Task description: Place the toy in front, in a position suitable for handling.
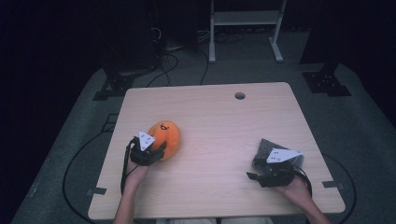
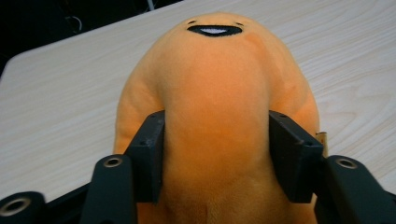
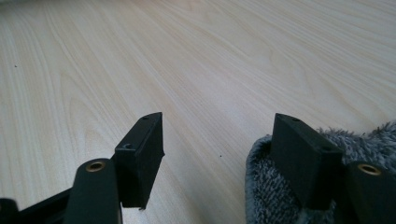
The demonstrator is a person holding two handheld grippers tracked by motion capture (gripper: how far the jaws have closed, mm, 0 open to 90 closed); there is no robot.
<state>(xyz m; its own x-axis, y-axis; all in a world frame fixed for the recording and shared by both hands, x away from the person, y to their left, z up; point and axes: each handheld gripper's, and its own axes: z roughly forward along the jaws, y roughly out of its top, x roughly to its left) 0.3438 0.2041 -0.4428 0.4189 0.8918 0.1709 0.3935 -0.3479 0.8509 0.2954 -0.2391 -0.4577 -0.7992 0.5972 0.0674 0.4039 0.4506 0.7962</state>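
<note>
An orange plush toy with a small black face lies on the left part of the light wooden table. My left gripper comes at it from the near side. In the left gripper view its two black jaws press into the sides of the plush toy, denting the fabric, so the left gripper is shut on it. At the right, my right gripper rests low over the table beside a grey fleecy cloth. In the right gripper view the right gripper is open with bare table between its jaws; the grey cloth lies against the right-hand jaw.
A round cable hole sits near the table's far edge. Beyond the table are a white metal frame, black stand feet and cables on the grey floor. A wide stretch of wood lies between the two grippers.
</note>
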